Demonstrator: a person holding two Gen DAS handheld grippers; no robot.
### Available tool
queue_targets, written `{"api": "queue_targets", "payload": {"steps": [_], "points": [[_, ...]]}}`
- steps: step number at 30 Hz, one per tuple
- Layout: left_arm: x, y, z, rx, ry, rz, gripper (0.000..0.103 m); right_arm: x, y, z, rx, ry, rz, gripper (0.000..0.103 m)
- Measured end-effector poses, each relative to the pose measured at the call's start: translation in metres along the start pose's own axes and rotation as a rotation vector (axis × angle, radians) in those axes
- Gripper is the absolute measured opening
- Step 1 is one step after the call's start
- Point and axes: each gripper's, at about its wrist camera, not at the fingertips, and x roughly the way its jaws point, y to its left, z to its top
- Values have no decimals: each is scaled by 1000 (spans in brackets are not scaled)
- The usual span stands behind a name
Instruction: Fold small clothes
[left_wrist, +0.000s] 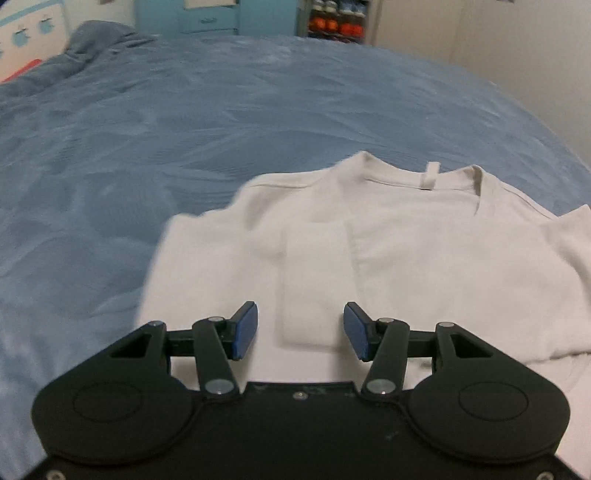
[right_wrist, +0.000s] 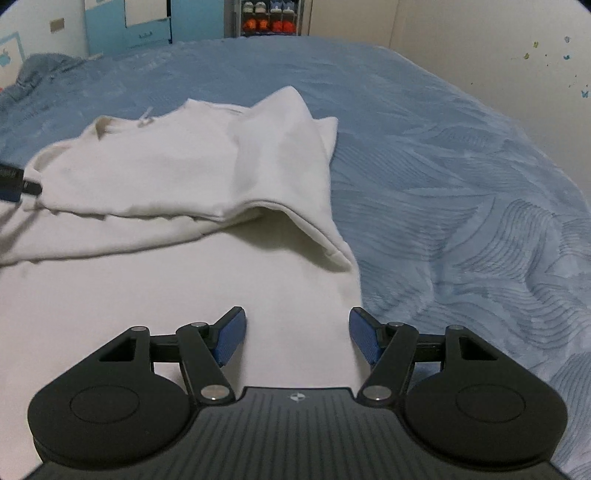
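White shirt (left_wrist: 406, 251) lying on the blue bed (left_wrist: 184, 129), near the close edge; sleeves tucked in, one side fold puffed up. Left gripper (left_wrist: 301, 330) open wide, holding nothing, just above the cloth; right gripper (right_wrist: 297, 334) open too, over the shirt's side edge. Could pinch only the top layer and pull the folds apart; could drag the slippery cloth crooked.

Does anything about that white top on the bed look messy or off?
Yes. On the white top, the folded-in right side has not settled flat: its edge arches up, leaving a shadowed gap underneath. The blue bedspread nearby looks smooth. Both grippers are open and hold nothing.
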Motion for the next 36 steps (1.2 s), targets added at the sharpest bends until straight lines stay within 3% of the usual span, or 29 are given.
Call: {"api": "queue_targets", "payload": {"steps": [2,4,9,15,17,18,20,23,28,31,36], "points": [[13,-2,5,-33,36,-48,57,3,1,0,-16,-3,-20,81],[22,-4,6,-51,46,-38,59,6,1,0,-22,-6,-30,83],[12,-15,0,46,1,-33,55,9,-1,-3,11,-7,-19,83],[7,-16,-1,60,4,-84,57,13,0,-5,14,-6,-24,84],[12,-16,0,66,13,-80,47,13,1,-4,13,-1,-27,85],[13,-18,0,72,16,-71,29,14,1,-4,13,2,-27,85],[14,-13,-1,25,6,-123,9,16,1,-5,13,5,-30,85],[9,-9,-2,3,-7,-135,7,16,2,-5,8,4,-37,85],[-45,-14,-5,22,-195,7,6,8,5,1,-2,13,-7,82],[-78,-5,-2,-9,-213,-21,6,4,14,3,-60,4,-34,82],[-112,10,-14,41,-204,67,6,0,21,3,-51,-2,-8,82]]}}
